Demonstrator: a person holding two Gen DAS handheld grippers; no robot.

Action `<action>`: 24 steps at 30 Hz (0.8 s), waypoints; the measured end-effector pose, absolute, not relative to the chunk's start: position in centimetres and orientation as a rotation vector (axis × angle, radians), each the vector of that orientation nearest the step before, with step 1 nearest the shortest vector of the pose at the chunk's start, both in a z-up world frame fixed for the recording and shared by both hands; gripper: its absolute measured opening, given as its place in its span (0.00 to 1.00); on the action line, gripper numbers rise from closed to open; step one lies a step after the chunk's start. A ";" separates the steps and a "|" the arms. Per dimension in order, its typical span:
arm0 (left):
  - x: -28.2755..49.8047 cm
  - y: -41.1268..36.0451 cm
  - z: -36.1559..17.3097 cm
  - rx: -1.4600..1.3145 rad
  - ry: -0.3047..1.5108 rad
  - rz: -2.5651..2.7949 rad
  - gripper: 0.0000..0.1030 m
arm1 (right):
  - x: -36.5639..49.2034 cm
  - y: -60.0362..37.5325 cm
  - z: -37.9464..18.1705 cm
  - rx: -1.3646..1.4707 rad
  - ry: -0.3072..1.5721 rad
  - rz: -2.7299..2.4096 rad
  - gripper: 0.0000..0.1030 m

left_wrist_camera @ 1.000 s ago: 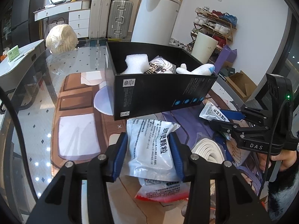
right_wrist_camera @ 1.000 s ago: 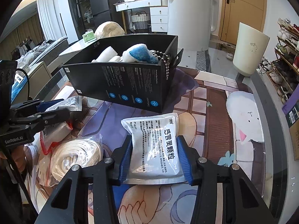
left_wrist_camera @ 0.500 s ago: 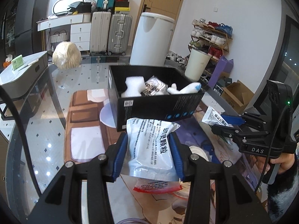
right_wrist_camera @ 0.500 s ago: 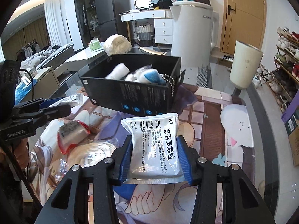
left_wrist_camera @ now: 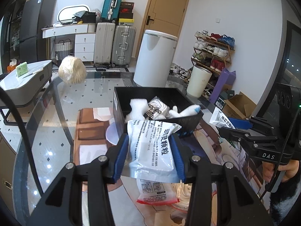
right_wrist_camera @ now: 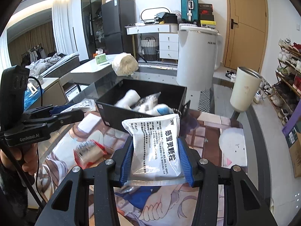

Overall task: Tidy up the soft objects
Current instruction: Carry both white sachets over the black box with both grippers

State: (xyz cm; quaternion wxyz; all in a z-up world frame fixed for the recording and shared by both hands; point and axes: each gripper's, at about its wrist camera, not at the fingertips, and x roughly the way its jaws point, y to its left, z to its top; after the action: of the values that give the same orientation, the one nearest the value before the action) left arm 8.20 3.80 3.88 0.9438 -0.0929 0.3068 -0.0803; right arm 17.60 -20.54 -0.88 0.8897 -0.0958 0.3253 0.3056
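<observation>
My left gripper [left_wrist_camera: 149, 156] is shut on a white medicine pouch [left_wrist_camera: 153, 146] and holds it raised above the table, just short of the black box [left_wrist_camera: 118, 113]. My right gripper [right_wrist_camera: 156, 160] is shut on a second white medicine pouch [right_wrist_camera: 157, 146], also raised in front of the black box [right_wrist_camera: 114, 116]. The box holds a white foam piece [left_wrist_camera: 137, 106], a striped packet [left_wrist_camera: 157, 108] and a white-and-blue plush [left_wrist_camera: 185, 111]. The left gripper also shows in the right wrist view [right_wrist_camera: 75, 111], and the right gripper in the left wrist view [left_wrist_camera: 225, 126].
On the patterned mat lie a red-edged packet [right_wrist_camera: 88, 151] and a bagged coil of white rope [left_wrist_camera: 183, 194]. A cream yarn ball [left_wrist_camera: 72, 72] sits at the glass table's far edge. A white bin [right_wrist_camera: 244, 88] and shoe rack [left_wrist_camera: 212, 50] stand beyond the table.
Both grippers have risen with their pouches, so the box now appears lower and farther and its inside shows. The items on the mat have dropped away below.
</observation>
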 end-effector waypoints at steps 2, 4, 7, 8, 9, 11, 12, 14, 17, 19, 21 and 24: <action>8.2 3.9 4.2 -0.190 0.617 -0.159 0.43 | 17.6 -20.4 -0.4 -0.194 0.666 0.641 0.45; 8.4 4.1 4.7 -0.190 0.609 -0.153 0.43 | 17.5 -20.1 0.1 -0.193 0.654 0.645 0.45; 8.8 4.2 5.4 -0.190 0.596 -0.150 0.43 | 17.5 -19.7 0.9 -0.189 0.638 0.652 0.45; 8.9 4.3 5.6 -0.189 0.592 -0.149 0.43 | 17.7 -19.5 1.1 -0.189 0.634 0.653 0.45; 9.0 4.3 5.8 -0.189 0.587 -0.148 0.43 | 17.7 -19.4 1.4 -0.187 0.629 0.656 0.45; 9.4 4.2 6.2 -0.186 0.580 -0.146 0.43 | 17.9 -19.0 1.8 -0.185 0.623 0.659 0.45; 9.6 4.2 6.3 -0.185 0.577 -0.146 0.43 | 18.1 -18.9 2.0 -0.184 0.620 0.663 0.45; 10.1 4.2 6.5 -0.180 0.573 -0.144 0.43 | 18.4 -18.5 2.3 -0.178 0.615 0.669 0.45; 10.8 4.1 6.6 -0.181 0.569 -0.141 0.43 | 19.1 -18.1 2.4 -0.175 0.613 0.674 0.45; 11.3 4.1 6.5 -0.186 0.568 -0.137 0.43 | 19.7 -17.8 2.6 -0.164 0.610 0.680 0.45; 12.0 4.1 6.4 -0.188 0.570 -0.137 0.43 | 20.2 -17.4 2.6 -0.156 0.611 0.688 0.45; 13.0 3.7 6.2 -0.175 0.573 -0.123 0.43 | 21.2 -16.9 2.2 -0.160 0.618 0.689 0.45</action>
State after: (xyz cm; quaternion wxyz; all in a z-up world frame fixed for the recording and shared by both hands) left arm 13.03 3.73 6.17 0.9536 -0.0859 0.2822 -0.0604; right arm 21.22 -16.88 2.23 0.8917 -0.0769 0.2980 0.3318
